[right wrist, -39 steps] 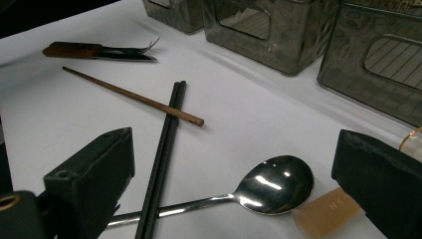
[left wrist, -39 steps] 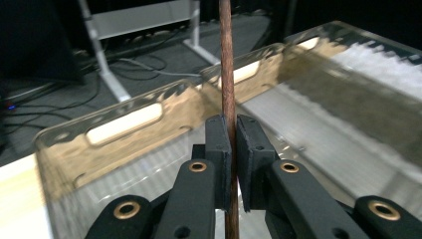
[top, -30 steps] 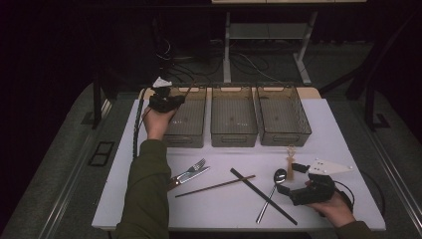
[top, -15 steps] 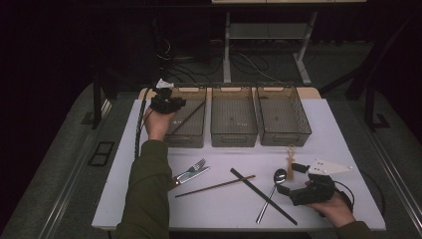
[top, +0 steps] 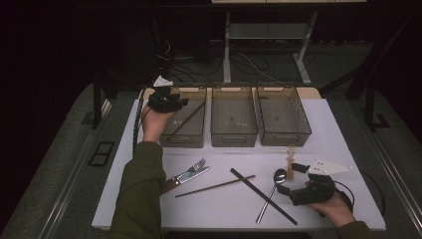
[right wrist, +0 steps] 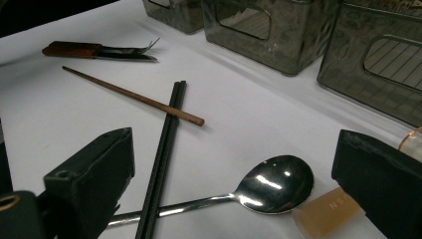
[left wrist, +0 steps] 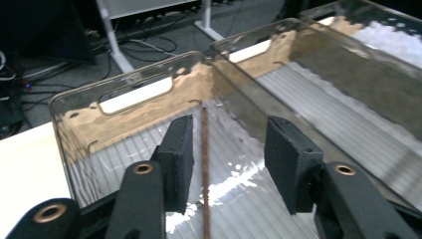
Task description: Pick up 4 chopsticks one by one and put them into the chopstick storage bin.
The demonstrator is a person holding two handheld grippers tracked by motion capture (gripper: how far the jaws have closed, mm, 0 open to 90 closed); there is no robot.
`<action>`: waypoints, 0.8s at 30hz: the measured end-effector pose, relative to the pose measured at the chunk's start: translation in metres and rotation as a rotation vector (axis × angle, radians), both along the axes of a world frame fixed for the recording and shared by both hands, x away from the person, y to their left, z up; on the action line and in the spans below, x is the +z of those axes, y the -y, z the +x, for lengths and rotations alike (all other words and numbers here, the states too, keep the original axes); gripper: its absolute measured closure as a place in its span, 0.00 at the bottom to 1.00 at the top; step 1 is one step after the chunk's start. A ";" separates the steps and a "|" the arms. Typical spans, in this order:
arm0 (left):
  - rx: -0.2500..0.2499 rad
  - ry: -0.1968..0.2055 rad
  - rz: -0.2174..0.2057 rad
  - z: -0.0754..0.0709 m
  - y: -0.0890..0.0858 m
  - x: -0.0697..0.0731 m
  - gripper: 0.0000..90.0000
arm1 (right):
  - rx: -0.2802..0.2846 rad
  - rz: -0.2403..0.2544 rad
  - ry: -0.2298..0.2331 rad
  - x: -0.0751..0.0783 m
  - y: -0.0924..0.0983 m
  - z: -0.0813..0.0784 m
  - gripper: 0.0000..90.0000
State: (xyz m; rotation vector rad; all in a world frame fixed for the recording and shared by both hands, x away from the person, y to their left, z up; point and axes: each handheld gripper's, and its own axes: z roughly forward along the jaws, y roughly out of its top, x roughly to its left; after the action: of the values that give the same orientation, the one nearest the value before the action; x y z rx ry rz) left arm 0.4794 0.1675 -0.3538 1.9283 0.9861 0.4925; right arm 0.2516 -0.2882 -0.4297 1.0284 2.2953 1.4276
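I am opening my left claw (left wrist: 229,154) over the leftmost bin (top: 185,119), and the brown chopstick (left wrist: 205,169) is lying loose between its jaws, resting inside that bin. My right claw (right wrist: 234,189) is hovering wide open above the spoon (right wrist: 271,184). By my reckoning most is left: fork (top: 191,172), second brown chopstick (top: 215,186), black chopsticks (top: 263,195) and spoon are waiting on the table (top: 328,129).

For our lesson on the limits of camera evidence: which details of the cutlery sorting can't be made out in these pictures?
- Brown chopstick in the left bin: lower end cut off by the left gripper view's bottom edge.
- Fork and knife: handles hidden by the left sleeve in the high view.
- Amber utensil: mostly covered by a right gripper jaw; its kind is unclear.
- Left gripper: open around the chopstick.
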 end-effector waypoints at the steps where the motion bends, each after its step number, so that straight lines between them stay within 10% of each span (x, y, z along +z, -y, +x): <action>1: -0.005 0.001 0.005 -0.003 0.000 0.003 0.59 | 0.000 -0.001 0.001 0.000 0.000 0.000 0.04; 14: -0.164 0.002 0.001 -0.049 0.014 0.027 0.48 | 0.005 0.003 0.005 0.000 0.000 -0.001 0.04; 24: -0.294 -0.005 0.016 -0.086 0.036 0.018 0.40 | -0.001 0.032 0.005 -0.005 0.007 0.003 0.04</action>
State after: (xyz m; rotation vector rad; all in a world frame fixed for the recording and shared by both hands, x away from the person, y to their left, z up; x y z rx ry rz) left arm 0.3937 0.1313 -0.3354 2.0461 0.6873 0.3263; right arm 0.2545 -0.2948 -0.4343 1.0339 2.2754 1.4690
